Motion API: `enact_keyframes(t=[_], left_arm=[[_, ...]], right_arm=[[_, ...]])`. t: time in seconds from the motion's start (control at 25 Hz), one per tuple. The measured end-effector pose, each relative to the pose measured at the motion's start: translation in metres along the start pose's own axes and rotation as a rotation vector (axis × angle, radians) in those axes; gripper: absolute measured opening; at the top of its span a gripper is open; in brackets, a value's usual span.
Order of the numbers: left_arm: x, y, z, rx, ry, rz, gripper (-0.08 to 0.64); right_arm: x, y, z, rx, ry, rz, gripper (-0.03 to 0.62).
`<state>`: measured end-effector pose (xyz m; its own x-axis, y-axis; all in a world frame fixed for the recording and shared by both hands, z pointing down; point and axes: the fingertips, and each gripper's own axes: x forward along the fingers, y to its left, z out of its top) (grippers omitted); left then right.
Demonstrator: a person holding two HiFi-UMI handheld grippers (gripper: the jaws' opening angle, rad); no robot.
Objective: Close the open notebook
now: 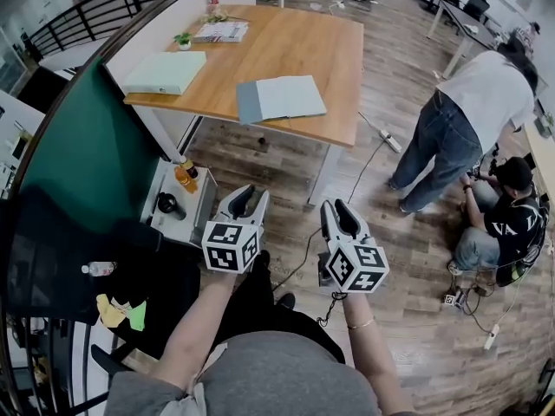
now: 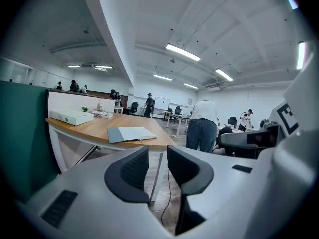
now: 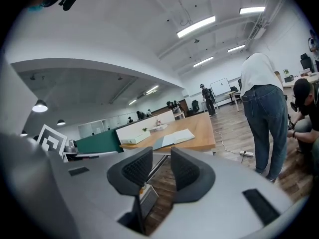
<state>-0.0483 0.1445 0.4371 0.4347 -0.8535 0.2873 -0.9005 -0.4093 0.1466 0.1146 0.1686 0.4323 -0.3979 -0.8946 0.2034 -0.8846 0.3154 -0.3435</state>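
Note:
The open notebook (image 1: 282, 99) lies flat on the wooden table (image 1: 295, 42) near its front edge, with a grey cover at the left and pale pages to the right. It also shows in the left gripper view as the notebook (image 2: 129, 133) and in the right gripper view as the notebook (image 3: 174, 138), far beyond the jaws. My left gripper (image 1: 251, 196) and right gripper (image 1: 342, 208) hang side by side over the floor, well short of the table. Both point toward it. The left gripper (image 2: 158, 158) is open and holds nothing. The right gripper (image 3: 162, 166) is open and holds nothing too.
A pale green box (image 1: 165, 72), a stack of magazines (image 1: 221, 31) and a small plant (image 1: 183, 40) sit on the table's far left. A green partition (image 1: 87, 146) stands at the left. A person (image 1: 468, 120) stands to the right, another crouches (image 1: 507, 219). A power strip (image 1: 390, 141) lies on the floor.

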Motion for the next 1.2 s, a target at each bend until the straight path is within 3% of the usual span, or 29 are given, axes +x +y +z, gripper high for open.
enact_keyframes(t=[0.56,1.2], left_arm=[[0.094,0.058,0.015,0.015,0.038,0.007,0.152],[0.196,0.154,0.070,0.009,0.033,-0.039,0.152]], right_arm=[[0.096,-0.029,0.023,0.034,0.031,-0.009,0.140],[0.241,-0.030,0.069,0.017,0.022,-0.047,0.137]])
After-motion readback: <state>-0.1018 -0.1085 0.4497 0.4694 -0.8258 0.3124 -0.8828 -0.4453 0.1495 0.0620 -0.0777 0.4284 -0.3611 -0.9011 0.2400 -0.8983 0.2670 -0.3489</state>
